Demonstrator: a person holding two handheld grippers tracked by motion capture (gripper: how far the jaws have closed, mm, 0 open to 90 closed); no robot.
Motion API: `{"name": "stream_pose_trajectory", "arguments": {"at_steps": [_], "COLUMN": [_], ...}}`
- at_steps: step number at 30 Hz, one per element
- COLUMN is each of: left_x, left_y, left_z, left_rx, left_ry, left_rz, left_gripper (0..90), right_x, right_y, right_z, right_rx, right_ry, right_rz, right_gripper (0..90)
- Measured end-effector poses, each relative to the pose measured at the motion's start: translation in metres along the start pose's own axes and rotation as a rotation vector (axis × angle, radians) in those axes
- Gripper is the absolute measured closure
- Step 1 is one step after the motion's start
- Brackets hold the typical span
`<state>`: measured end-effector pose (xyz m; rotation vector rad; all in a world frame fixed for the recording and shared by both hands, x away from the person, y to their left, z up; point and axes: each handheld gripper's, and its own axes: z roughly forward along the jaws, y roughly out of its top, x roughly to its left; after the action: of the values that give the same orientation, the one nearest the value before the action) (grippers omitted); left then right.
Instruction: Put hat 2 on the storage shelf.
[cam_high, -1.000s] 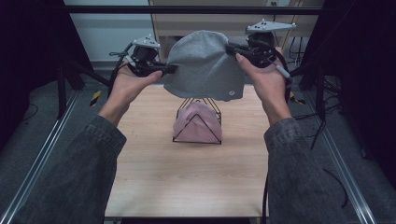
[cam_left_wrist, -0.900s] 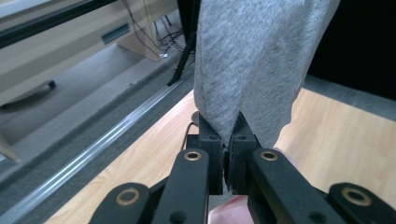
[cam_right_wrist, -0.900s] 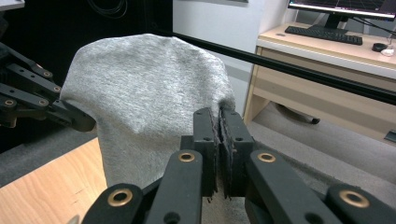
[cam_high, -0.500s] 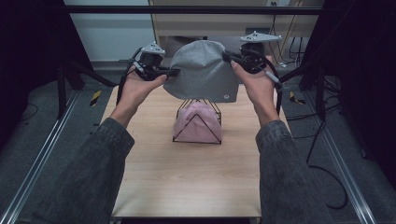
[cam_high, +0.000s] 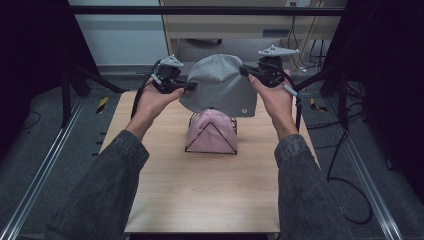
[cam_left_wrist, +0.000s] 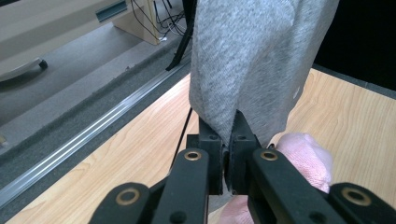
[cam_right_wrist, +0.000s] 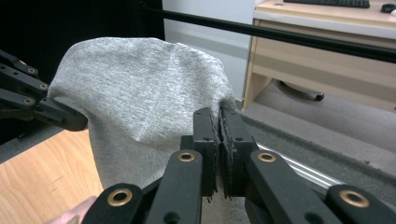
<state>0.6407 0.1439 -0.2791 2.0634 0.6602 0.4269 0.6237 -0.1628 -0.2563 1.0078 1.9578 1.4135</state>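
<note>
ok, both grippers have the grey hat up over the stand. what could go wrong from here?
1. Both the left gripper and right gripper pinch only a thin edge of the grey beanie; the fabric could slip out.
2. The pink hat already sits on the wire stand; lowering could snag or tip it.

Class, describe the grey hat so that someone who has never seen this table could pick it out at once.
Start at the wooden table and find the black wire stand near its middle, with a pink hat on it. Just above that hangs the grey hat, stretched between the left gripper and the right gripper. Unlike the pink one, it is grey, held in the air, and has a small round badge near its hem.
</note>
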Motion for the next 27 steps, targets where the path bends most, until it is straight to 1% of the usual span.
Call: {"name": "stream_pose_trajectory", "arguments": {"at_steps": [6,8,11,15,21,23,25,27], "left_x": [-0.002,-0.003,-0.004,-0.004,-0.006,-0.006,-0.005,-0.005], "left_y": [-0.007,-0.01,-0.013,-0.018,-0.023,-0.025,-0.028,-0.03], "left_z": [0.005,0.007,0.009,0.009,0.009,0.01,0.012,0.014], "left_rx": [-0.001,0.005,0.002,0.006,0.015,0.017,0.021,0.013], "left_ry": [-0.001,0.001,0.008,0.008,0.01,0.009,0.011,0.006], "left_rz": [-0.012,-0.013,-0.016,-0.026,-0.023,-0.025,-0.039,-0.053], "left_gripper": [86.8,86.8,86.8,86.8,86.8,86.8,86.8,86.8], "right_x": [0.0,-0.001,-0.002,0.0,0.002,0.003,0.005,0.005], "right_y": [-0.01,-0.013,-0.017,-0.024,-0.031,-0.033,-0.034,-0.036], "right_z": [0.0,0.0,0.001,0.004,0.008,0.01,0.012,0.013], "right_rx": [0.019,0.026,0.029,0.04,0.054,0.06,0.065,0.068], "right_ry": [0.01,0.013,0.02,0.028,0.033,0.034,0.036,0.035], "right_rz": [0.002,0.01,0.015,0.023,0.027,0.021,0.025,0.023], "right_gripper": [86.2,86.2,86.2,86.2,86.2,86.2,86.2,86.3]}}
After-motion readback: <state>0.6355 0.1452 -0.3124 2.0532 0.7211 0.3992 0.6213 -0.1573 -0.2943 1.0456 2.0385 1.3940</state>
